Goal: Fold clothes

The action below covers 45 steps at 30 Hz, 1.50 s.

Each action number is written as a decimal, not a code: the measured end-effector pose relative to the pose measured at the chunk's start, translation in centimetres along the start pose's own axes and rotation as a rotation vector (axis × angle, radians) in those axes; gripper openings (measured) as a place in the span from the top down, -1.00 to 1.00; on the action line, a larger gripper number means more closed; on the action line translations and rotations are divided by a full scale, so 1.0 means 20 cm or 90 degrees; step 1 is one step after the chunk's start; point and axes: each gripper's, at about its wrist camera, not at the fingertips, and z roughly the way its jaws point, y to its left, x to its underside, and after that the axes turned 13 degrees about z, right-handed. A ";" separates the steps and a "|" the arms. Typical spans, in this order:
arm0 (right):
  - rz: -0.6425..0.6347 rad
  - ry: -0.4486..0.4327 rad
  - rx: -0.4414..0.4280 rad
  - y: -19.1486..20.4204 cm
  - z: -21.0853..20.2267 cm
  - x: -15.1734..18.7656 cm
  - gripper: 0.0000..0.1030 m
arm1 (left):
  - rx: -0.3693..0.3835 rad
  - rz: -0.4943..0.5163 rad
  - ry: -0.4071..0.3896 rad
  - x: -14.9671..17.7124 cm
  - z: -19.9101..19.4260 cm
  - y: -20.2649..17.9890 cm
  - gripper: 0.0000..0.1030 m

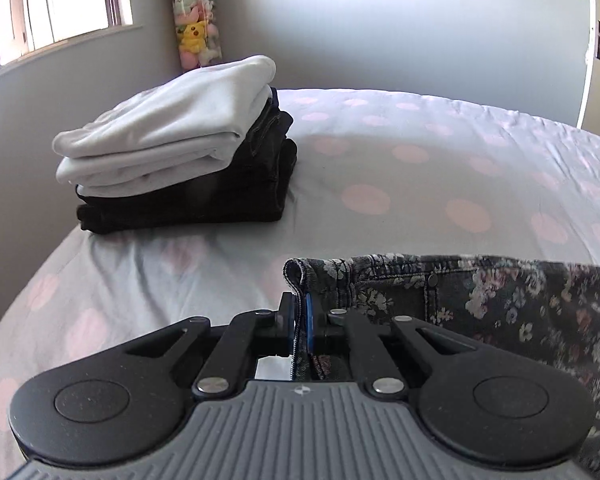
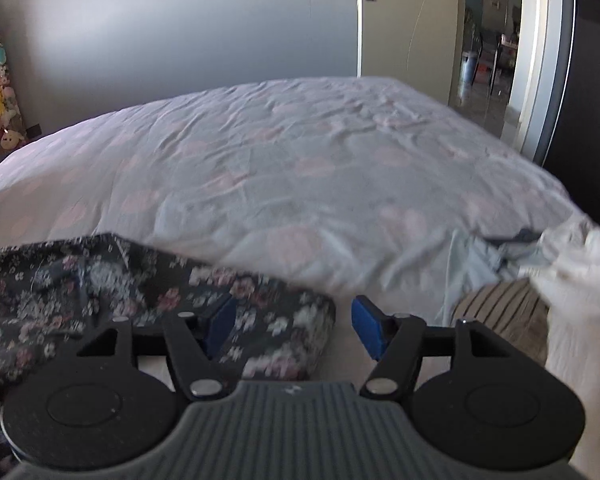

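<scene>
1. Left gripper (image 1: pixel 300 316): clamped tight on folded edge of floral jeans (image 1: pixel 480 300), lying at near edge of bed (image 1: pixel 420 152).
2. Right gripper (image 2: pixel 294 322): spread wide, straddling far end of jeans (image 2: pixel 276 328); nothing gripped.
3. Dark denim, pale flowers, rivets visible.
4. Folded stack (image 1: pixel 180 148) at left; broad bare sheet beyond.
5. Loose clothes (image 2: pixel 560 280) at right, blurred and cut off.
</scene>
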 end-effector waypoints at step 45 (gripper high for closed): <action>-0.196 0.018 0.263 0.11 0.66 -0.59 0.84 | -0.159 0.070 0.050 -0.24 0.39 0.17 0.91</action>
